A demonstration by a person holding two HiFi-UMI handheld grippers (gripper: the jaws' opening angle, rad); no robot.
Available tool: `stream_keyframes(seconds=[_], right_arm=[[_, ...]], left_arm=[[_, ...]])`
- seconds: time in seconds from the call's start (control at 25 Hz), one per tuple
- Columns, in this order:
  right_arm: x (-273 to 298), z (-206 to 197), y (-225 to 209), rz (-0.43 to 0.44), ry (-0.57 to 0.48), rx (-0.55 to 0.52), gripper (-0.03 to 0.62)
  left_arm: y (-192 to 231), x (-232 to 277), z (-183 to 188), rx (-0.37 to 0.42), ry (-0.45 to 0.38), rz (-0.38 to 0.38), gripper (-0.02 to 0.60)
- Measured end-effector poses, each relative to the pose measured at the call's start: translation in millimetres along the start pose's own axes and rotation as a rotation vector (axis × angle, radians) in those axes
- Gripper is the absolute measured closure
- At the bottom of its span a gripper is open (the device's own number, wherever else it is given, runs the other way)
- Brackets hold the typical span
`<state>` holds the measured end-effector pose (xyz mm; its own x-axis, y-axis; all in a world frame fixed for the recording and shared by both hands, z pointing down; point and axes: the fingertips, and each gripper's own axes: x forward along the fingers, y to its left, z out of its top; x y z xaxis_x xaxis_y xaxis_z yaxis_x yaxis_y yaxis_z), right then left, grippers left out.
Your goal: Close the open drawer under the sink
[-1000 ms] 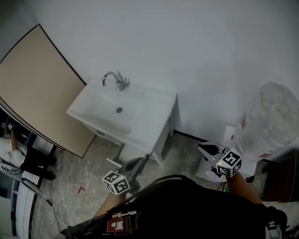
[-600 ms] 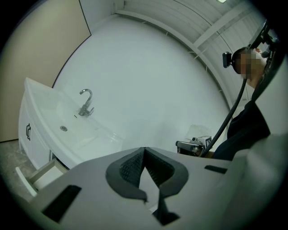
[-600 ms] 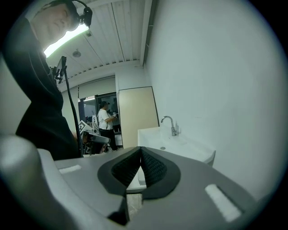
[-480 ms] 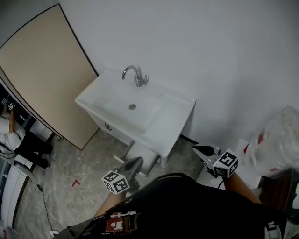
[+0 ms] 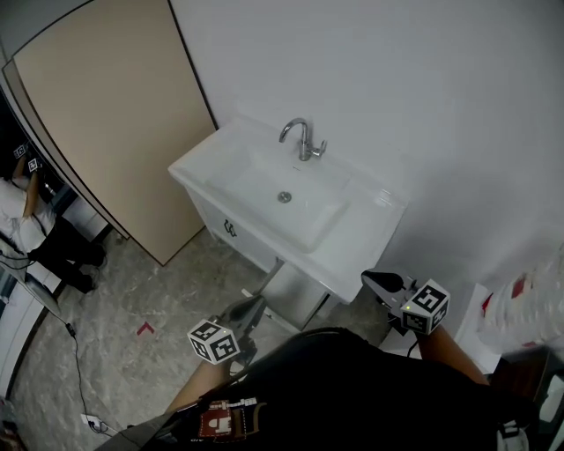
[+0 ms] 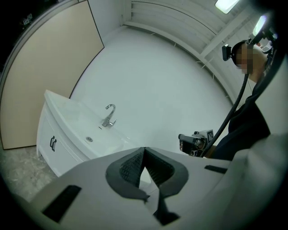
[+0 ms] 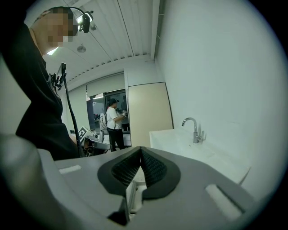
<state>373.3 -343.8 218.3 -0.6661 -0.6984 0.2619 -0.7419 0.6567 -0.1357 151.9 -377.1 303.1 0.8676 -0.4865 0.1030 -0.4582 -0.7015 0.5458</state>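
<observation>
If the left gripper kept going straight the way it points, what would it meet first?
Most likely the near rim of the sink: the left gripper, jaws shut, lines its tips up with it. The open drawer sits lower, probably under that line; depth is unclear.

1. Soft, even light filled the head view; the white wall [image 5: 397, 79] and the sink [image 5: 264, 189] were bright, without hard glare, and shadows were faint.
2. The doorway [image 5: 11, 132] at that view's left edge was dim.
3. A ceiling lamp [image 6: 226, 4] burned out to white in the left gripper view.
4. Both gripper views bowed straight lines and fell to black at their corners.
5. The left tongs [image 6: 144, 149] and right tongs [image 7: 141, 149], close to the lens, looked soft and shaded.
</observation>
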Motion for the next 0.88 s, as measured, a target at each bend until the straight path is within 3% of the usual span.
stream_keyframes(seconds=[0.2,0.6,0.72,0.88], right_arm=[[26,-13,-12,0.113,0.062,-0.042,0.592],[32,-32,-41,0.403,0.083,-0.173,0.592],[33,-47,-45,0.458,0.105,-0.168,0.592],[46,-63,-35,0.489,0.123,-0.155,0.592]], left_arm=[[5,-2,-7,-0.031,-0.045,0.09,0.581],[-37,22,-39,-0.079,-0.126,0.343,0.581],[-44,28,-60,-0.078,-0.098,0.405,0.581],[-20,17,-90,-0.048,-0.014,0.509,0.581]])
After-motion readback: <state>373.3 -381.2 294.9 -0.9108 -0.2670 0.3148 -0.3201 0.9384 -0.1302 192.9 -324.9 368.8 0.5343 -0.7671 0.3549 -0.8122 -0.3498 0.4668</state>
